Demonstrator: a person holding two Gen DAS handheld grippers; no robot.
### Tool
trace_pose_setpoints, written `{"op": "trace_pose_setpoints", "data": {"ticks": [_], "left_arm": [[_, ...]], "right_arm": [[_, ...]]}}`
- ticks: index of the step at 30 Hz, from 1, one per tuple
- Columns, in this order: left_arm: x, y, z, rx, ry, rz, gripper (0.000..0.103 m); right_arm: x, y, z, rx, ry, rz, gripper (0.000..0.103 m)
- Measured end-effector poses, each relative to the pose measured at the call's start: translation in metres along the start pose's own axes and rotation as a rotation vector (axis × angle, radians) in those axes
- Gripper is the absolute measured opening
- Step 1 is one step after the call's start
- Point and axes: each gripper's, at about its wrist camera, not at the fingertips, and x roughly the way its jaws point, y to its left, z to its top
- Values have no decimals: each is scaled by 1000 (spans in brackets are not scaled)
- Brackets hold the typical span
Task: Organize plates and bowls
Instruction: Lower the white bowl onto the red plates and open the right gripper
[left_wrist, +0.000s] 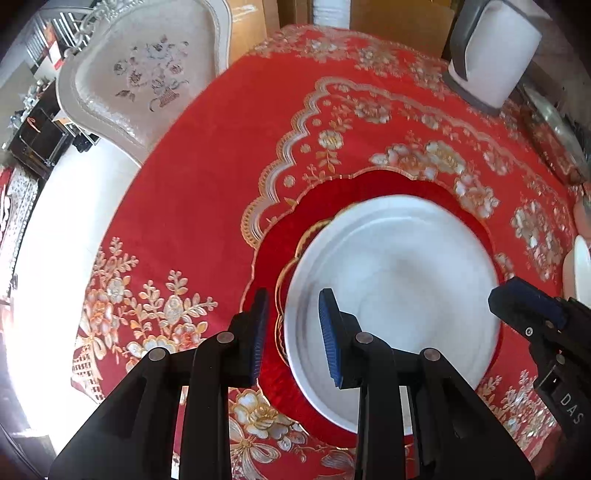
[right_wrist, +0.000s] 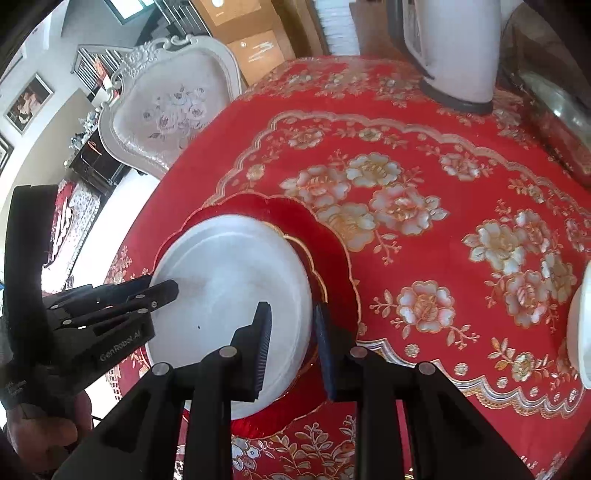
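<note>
Table (left_wrist: 207, 155) covered by a red cloth with gold and white flower embroidery; seen in both wrist views.

Upholstered chair (left_wrist: 147, 74), pale with a floral back panel, stood just beyond the far left edge of the table.

White kettle-like appliance (left_wrist: 495, 55) on a grey base, stood upright at the far right of the table. A glass or metal item is glimpsed beside it at the frame edge; not identifiable.

Red scalloped charger plate (right_wrist: 332, 236) with a gold rim, laid flat on the cloth near the table's front. A smaller gold-edged plate (right_wrist: 312, 266) is partly seen between it and the top plate.

White plate (left_wrist: 399, 280) is set on top of this stack, shifted off centre so that red shows more widely on one side. Its surface is blurred in the left wrist view.

White bowl (right_wrist: 580, 332), only its edge seen, at the right border of both views, well apart from the stack.

Left hand-held gripper (left_wrist: 293, 334): jaws moderately parted, straddling the white plate's left rim, one pad outside over the red charger and one over the plate. No contact can be confirmed; nothing is clamped.

Right hand-held gripper (right_wrist: 291, 349): jaws likewise parted, placed across the plate's right rim, one pad above the plate and one outside it. Whether the pads touch the rim cannot be told.
</note>
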Motion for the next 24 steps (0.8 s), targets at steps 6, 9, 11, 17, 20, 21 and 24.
{"op": "trace_pose_setpoints", "data": {"ticks": [6, 9, 11, 17, 20, 21, 24], "left_arm": [[-26, -12, 10, -13, -43, -51, 28], [-36, -27, 15, 9, -66, -69, 28], [-41, -40, 19, 24, -80, -91, 28], [-48, -93, 29, 111, -95, -147, 28], [-50, -122, 28, 164, -97, -166, 28], [-51, -132, 28, 183, -96, -171, 28], [-52, -160, 25, 234, -92, -185, 28]], "right_arm": [[-17, -3, 0, -2, -38, 10, 29], [-27, -10, -2, 12, -60, 13, 30], [-35, -16, -4, 19, -77, 2, 30], [-60, -53, -13, 82, -121, -53, 31], [-74, -78, -22, 137, -142, -78, 36], [-78, -88, -26, 160, -148, -89, 36], [-90, -115, -37, 218, -158, -113, 36]]}}
